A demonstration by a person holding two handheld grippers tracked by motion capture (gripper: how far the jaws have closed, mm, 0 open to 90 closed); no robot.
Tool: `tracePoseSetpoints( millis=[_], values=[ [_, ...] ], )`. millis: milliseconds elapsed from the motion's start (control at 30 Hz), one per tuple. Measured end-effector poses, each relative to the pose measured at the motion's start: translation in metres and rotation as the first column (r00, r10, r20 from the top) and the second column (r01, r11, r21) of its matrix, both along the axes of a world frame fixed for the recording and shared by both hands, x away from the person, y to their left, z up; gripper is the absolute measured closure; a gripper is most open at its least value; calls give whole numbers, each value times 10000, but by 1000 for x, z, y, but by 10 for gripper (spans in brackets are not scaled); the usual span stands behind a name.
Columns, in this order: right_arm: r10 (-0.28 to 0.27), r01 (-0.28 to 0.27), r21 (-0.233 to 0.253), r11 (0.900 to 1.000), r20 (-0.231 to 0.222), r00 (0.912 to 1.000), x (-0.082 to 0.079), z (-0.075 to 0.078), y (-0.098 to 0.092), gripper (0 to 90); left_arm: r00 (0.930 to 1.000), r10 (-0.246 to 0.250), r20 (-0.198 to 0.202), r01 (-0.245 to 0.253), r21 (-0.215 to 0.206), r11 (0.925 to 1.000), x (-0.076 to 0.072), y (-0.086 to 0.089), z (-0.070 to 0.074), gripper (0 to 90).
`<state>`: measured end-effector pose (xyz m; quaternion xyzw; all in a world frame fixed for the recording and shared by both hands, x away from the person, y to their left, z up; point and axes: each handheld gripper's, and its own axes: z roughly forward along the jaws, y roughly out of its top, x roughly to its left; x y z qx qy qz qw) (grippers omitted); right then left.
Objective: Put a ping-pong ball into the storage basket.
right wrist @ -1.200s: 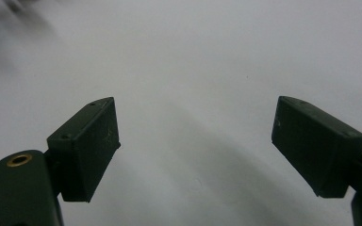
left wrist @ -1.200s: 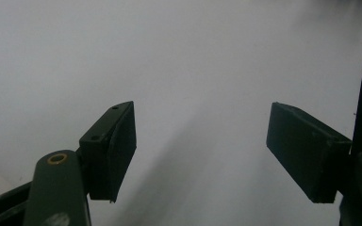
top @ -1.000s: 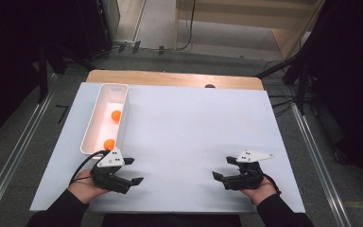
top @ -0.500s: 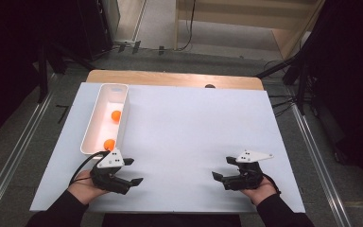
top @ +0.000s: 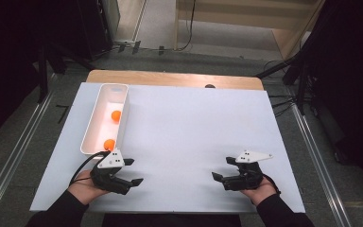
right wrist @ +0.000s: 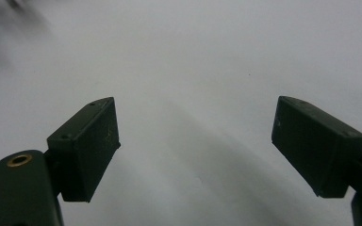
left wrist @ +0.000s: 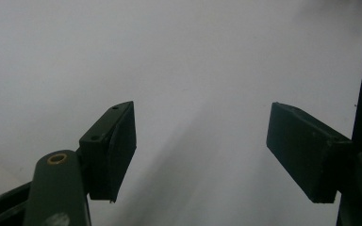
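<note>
The nearer orange ball (top: 108,144) sits partly behind the near wall of the white tray (top: 90,127), so only its upper part shows, while the farther orange ball (top: 116,115) lies in plain sight deeper in the same tray. The left gripper (top: 131,171) rests on the white worktop (top: 194,127) with its fingers (left wrist: 111,150) spread wide and nothing between them, the nearer ball lying just beyond and to the outer side of those fingers, close but not touching. The right gripper (top: 222,169) has its fingers (right wrist: 87,146) wide and empty too, well apart from the tray and both balls.
</note>
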<state>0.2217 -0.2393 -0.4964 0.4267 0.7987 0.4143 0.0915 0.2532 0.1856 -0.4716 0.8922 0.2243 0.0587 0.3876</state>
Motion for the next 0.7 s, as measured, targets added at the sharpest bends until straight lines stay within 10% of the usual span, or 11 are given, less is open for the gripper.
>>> tracePoseSetpoints(
  millis=[700],
  values=[
    [69, -69, -81, 9999, -16, 10000, 0, 0, 0, 141, 10000, 15, -9, -15, 55, 10000, 0, 0, -1, 252]
  ],
)
